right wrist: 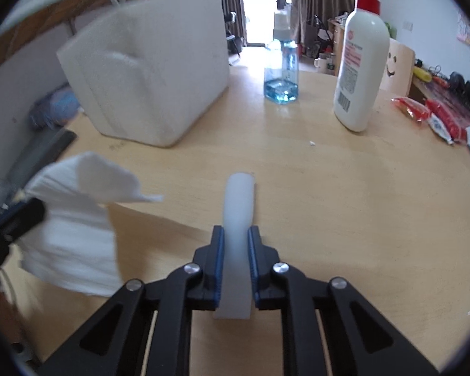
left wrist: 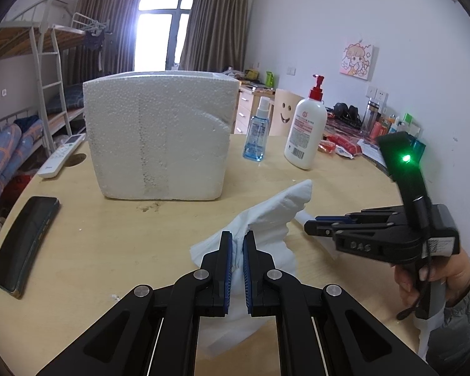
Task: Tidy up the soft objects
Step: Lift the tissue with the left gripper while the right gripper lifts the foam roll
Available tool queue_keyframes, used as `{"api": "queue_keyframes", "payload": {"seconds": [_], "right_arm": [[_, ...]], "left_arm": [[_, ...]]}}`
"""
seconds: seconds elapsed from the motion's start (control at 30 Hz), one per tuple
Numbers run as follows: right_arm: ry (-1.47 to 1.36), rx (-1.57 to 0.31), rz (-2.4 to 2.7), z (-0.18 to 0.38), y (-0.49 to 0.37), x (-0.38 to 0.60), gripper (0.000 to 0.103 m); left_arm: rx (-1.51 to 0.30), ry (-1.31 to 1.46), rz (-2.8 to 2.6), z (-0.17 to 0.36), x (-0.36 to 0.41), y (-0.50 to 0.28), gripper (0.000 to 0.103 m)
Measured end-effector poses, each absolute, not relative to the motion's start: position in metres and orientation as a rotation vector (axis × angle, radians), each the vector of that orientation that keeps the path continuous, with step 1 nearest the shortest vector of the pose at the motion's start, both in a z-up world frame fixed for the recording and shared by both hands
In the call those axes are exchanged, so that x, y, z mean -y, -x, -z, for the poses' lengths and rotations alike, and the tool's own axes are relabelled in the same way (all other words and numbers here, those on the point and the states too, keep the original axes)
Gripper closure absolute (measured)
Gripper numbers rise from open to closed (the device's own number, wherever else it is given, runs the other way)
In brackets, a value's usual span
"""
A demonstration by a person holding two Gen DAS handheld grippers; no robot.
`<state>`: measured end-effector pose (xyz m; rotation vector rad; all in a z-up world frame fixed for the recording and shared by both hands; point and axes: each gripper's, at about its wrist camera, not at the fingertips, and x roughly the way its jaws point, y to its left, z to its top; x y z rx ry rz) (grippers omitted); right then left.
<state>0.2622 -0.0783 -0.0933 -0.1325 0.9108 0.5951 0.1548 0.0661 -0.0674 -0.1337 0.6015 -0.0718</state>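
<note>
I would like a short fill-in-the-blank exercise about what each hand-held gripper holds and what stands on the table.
1. The left hand-held gripper is shut on a white ____.
2. The right hand-held gripper is shut on a pale foam ____.
3. The lotion bottle has a ____ pump.
4. The spray bottle stands between the foam box and the ____ bottle.

Missing words: cloth; strip; red; lotion

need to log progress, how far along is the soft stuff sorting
Nothing looks put away yet; the inside of the foam box is hidden. In hand: the left hand-held gripper is shut on a white cloth, and the right hand-held gripper on a pale foam strip, both above the table. Left to do: probably putting both into the box.
</note>
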Motion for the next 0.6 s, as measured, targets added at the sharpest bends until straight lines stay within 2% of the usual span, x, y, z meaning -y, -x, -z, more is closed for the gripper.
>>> {"api": "queue_keyframes", "payload": {"seconds": [0.6], "right_arm": [[0.081, -0.700, -0.641, 0.034, -0.208, 0.091, 0.085]], "left_arm": [[-0.545, 0.117, 0.067, 0.045, -0.066, -0.138, 0.096]]}}
